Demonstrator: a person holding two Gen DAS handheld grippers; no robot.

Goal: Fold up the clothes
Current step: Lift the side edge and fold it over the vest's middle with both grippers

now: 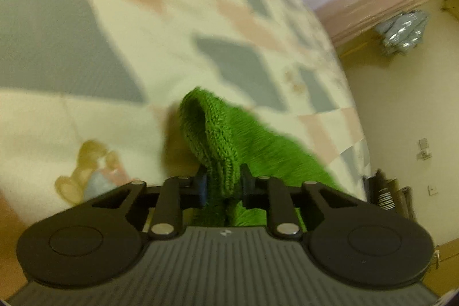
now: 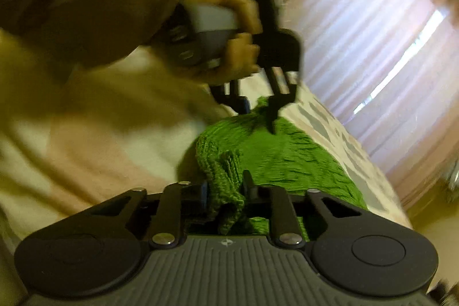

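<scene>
left gripper (image 1: 223,185) clamps green knit (image 1: 212,131) | right gripper (image 2: 226,191) clamps it

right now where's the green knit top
On the patchwork bedspread, centre of both wrist views: the green knit top is pinched by the left gripper and right gripper.
</scene>
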